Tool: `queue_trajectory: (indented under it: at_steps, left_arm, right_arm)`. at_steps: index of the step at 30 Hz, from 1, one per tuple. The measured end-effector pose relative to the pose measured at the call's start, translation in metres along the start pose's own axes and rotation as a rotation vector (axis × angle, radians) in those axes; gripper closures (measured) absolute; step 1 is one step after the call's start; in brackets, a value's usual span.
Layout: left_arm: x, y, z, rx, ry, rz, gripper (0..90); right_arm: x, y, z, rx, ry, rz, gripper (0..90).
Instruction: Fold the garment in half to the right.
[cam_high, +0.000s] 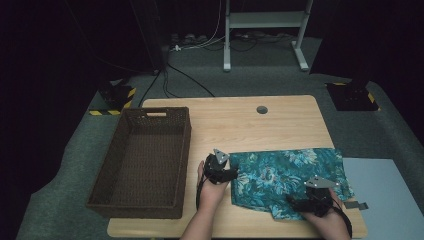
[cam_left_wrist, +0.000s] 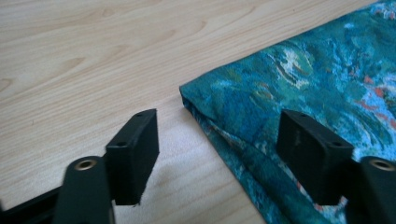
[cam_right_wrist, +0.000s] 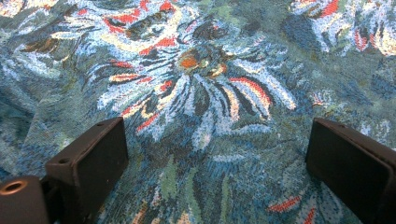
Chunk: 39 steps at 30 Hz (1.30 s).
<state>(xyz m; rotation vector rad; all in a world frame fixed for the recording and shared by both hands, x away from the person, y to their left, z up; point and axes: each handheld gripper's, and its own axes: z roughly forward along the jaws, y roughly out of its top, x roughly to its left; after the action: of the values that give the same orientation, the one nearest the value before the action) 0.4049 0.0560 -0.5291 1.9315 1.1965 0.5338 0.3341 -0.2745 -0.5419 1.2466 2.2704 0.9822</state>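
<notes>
Two grippers are held at the near edge of a light wooden table (cam_high: 235, 122). Right gripper (cam_high: 295, 202) is seen over the near right part of a teal floral cloth (cam_high: 287, 175), jaws spread wide with only fabric between them; no pinch is made. Left gripper (cam_high: 234, 173) is placed at the cloth's left edge, jaws spread apart too, one jaw over bare wood, the other over the fabric, folded corner lying between them untouched. Cloth is spread flat on the right half of the table, layered at the left edge, near corner slightly rumpled. Dark brown wicker basket (cam_high: 112, 165) is set on the table's left side, overhanging the left edge, well apart from the cloth. Round cable grommet (cam_high: 262, 109) is seen near the far edge. Beyond the table: grey carpet floor (cam_high: 270, 80), black cables, a white metal frame (cam_high: 262, 30), two black stand bases with yellow-black hazard tape (cam_high: 112, 102). Room is dark all round.
</notes>
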Motion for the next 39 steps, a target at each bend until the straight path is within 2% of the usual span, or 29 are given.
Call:
queue_trajectory:
  at_steps: [4, 7, 17, 21, 22, 28, 30, 32, 39]
  left_arm:
    - [0.001, 0.004, 0.003, -0.014, 0.013, -0.018, 35.0]
    - [0.002, 0.005, 0.007, -0.014, 0.026, -0.008, 38.1]
    - [0.006, 0.009, 0.021, -0.027, 0.037, -0.051, 47.3]
    - [0.006, 0.01, 0.025, -0.014, 0.052, -0.055, 49.7]
    - [0.006, 0.01, 0.027, -0.015, 0.049, -0.071, 52.4]
    - [0.004, 0.011, 0.032, -0.003, 0.048, -0.069, 55.8]
    - [0.004, 0.012, 0.034, 0.027, 0.053, -0.076, 55.9]
    - [0.004, 0.012, 0.035, 0.031, 0.061, -0.086, 57.2]
    - [-0.002, 0.013, 0.036, 0.038, 0.078, -0.058, 65.5]
  right_arm:
    - [0.0, 0.0, 0.0, 0.0, 0.0, 0.0, 5.3]
    - [0.0, 0.0, 0.0, 0.0, 0.0, 0.0, 5.3]
    - [0.0, 0.0, 0.0, 0.0, 0.0, 0.0, 5.5]
    - [0.0, 0.0, 0.0, 0.0, -0.001, -0.001, 5.6]
    - [0.0, 0.0, 0.0, 0.002, -0.001, 0.0, 5.5]
    - [0.0, 0.0, 0.0, 0.0, -0.001, -0.001, 5.5]
    - [0.0, 0.0, 0.0, 0.0, -0.001, -0.001, 5.5]
    - [0.0, 0.0, 0.0, 0.001, -0.001, -0.001, 5.5]
    - [0.001, 0.0, 0.0, -0.002, -0.003, -0.005, 6.3]
